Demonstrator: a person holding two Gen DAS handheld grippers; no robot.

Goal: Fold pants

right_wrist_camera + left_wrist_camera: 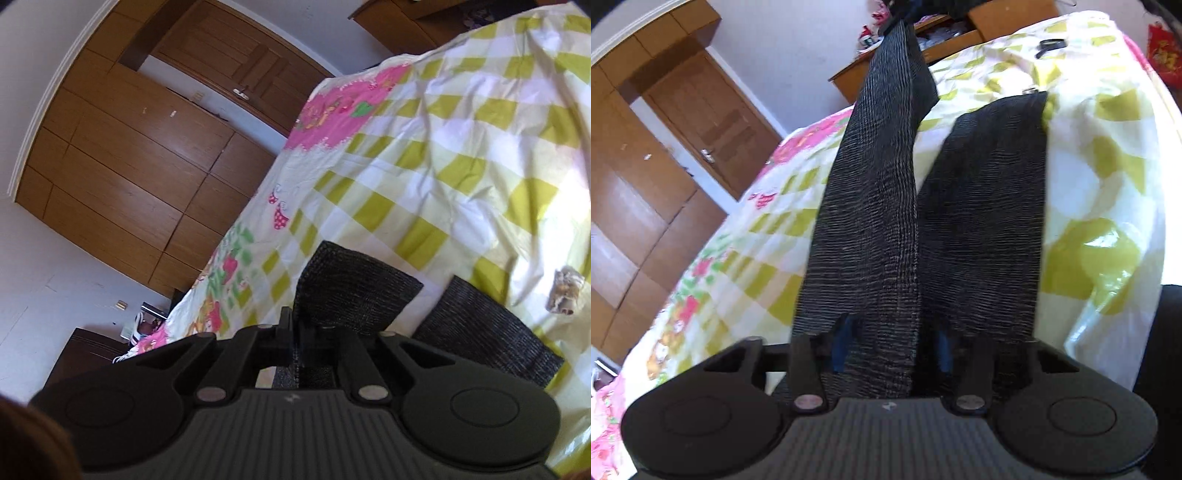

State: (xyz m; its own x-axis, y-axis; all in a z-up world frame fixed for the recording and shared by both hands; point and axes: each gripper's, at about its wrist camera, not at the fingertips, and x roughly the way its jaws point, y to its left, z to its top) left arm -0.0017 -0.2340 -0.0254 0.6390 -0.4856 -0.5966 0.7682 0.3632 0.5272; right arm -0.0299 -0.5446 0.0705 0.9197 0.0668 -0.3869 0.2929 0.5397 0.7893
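1. The black ribbed knit pants (871, 229) are stretched above a bed covered with a yellow-green and white checked bedsheet with pink floral borders (1089, 177).
2. In the left wrist view, the left claw (890, 350) is clenched on one end of the pants; fabric fills the space between its blue-padded fingers (839, 347).
3. From there, one leg rises off the bed toward the top of the frame, where the right claw (905, 11) grips its far end, only partly in view.
4. The other leg (990, 206) lies flatter on the bedsheet beside the lifted one, its far end near a small dark object (1051, 45) on the sheet.
5. In the right wrist view, the right claw (299, 332) is closed on a bunched fold of the same pants (354, 291), the cloth pinched between its narrow black fingers.
6. A second stretch of the dark fabric (487, 325) rests on the bedsheet just to the right of the claw.
7. A small crumpled brownish scrap (565, 291) lies on the sheet near that fabric; what it is cannot be told.
8. A brown wooden wardrobe (122, 158) and a brown wooden door (713, 125) stand against the white walls beyond the bed.
9. A wooden cabinet (945, 40) cluttered with items sits past the bed's far edge.
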